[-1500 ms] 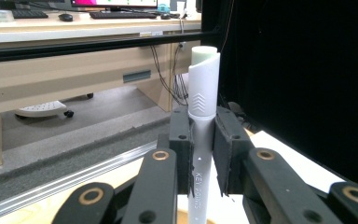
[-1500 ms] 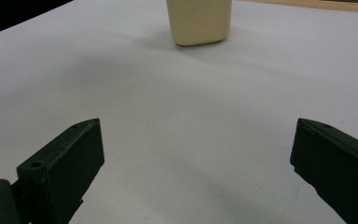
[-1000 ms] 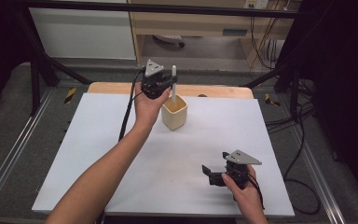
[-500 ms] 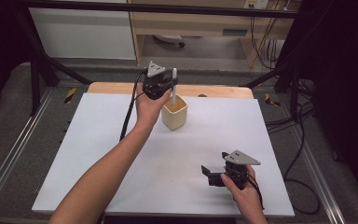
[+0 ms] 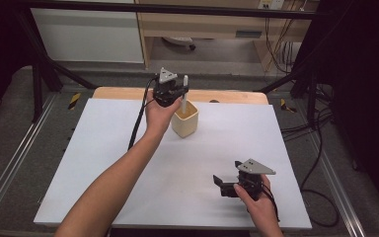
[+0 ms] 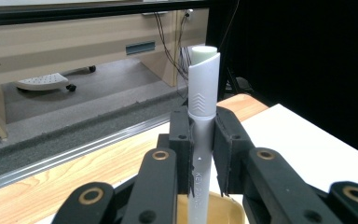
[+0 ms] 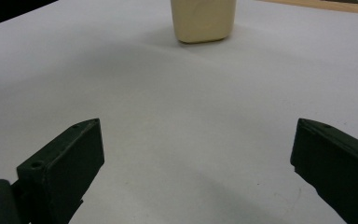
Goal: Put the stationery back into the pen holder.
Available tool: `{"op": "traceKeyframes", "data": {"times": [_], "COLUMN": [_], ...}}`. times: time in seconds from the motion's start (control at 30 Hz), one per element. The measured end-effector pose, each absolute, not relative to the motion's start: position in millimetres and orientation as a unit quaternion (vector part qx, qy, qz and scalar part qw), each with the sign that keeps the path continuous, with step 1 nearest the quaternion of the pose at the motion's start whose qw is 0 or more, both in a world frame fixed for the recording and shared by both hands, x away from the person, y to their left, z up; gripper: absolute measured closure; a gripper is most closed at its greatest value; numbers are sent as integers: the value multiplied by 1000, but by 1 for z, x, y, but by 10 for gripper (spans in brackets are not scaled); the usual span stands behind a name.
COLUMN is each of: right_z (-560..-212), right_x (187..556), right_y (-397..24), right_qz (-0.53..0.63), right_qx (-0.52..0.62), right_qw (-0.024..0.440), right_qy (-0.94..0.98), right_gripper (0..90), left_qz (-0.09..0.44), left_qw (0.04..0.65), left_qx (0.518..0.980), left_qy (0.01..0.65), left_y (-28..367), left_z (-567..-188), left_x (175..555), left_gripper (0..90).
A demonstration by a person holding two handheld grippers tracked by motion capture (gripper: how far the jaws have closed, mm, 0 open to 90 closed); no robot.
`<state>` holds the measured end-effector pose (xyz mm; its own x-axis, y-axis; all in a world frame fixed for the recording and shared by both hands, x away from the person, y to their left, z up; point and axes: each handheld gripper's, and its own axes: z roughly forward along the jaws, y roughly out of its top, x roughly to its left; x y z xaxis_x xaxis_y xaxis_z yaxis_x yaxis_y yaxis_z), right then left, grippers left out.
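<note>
White paper covers the table (image 5: pixel 103 163), with a strip of bare wood along the far edge. We find the left gripper (image 5: pixel 173 94) at twelve o'clock on the sheet, its jaws clamped on a pale grey marker (image 6: pixel 203 93) held upright. In the left gripper view the marker's lower end reaches down into the mouth of a cream cup (image 5: pixel 185 120); whether it touches the inside we cannot tell. The cup stands upright on the paper, just beside the left hand (image 5: pixel 159 114). We note the right gripper (image 5: pixel 223 183) at five o'clock, well apart from the cup, resting low over the paper with jaws spread wide and nothing between them.
</note>
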<state>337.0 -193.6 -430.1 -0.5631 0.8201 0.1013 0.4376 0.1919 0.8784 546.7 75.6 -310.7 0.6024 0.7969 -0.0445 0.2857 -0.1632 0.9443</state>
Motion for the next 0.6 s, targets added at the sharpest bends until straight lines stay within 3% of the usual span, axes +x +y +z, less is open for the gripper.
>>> {"op": "traceKeyframes", "data": {"times": [0.6], "right_z": [-430], "right_x": [337], "right_y": [-194], "right_qz": [476], "right_qx": [421], "right_qw": [201], "right_qy": [746], "right_gripper": [31], "left_qz": [235], "left_qw": [515], "left_qx": [729], "left_qy": [385], "left_y": [75], "left_z": [-330], "left_x": [551], "left_gripper": [788]}}
